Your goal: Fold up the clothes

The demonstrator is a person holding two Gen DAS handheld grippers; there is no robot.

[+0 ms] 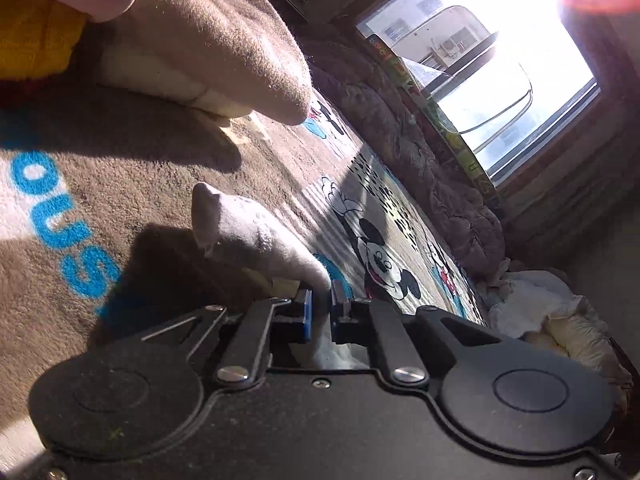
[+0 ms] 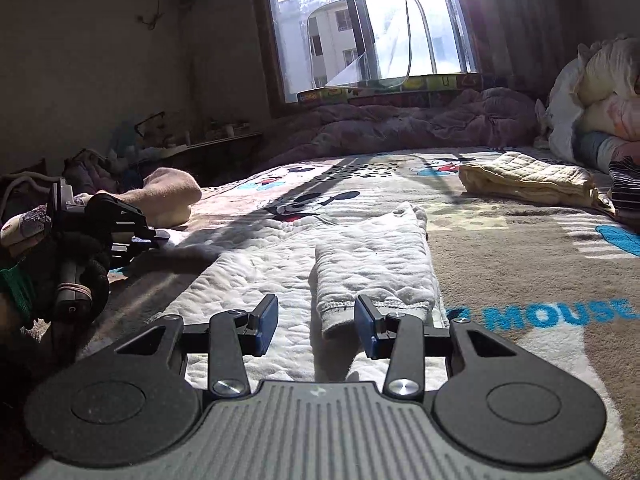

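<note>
A white quilted garment (image 2: 280, 256) lies spread on the Mickey Mouse blanket (image 2: 520, 248), with one part folded over into a thick band (image 2: 372, 264). My right gripper (image 2: 317, 322) is open, its jaws on either side of the band's near hem, just above it. My left gripper (image 1: 319, 306) is shut on a corner of the white garment (image 1: 248, 232), which rises in a peak in front of the blue pads. The left gripper also shows at the left of the right wrist view (image 2: 120, 228), at the garment's left edge.
A beige fleece garment (image 1: 224, 44) lies bunched at the left; it also shows in the right wrist view (image 2: 168, 196). A folded cream quilted cloth (image 2: 528, 180) and a striped item (image 2: 624, 188) lie at the right. A pink duvet (image 2: 400, 124) runs under the window. Pillows (image 2: 600, 92) pile at the far right.
</note>
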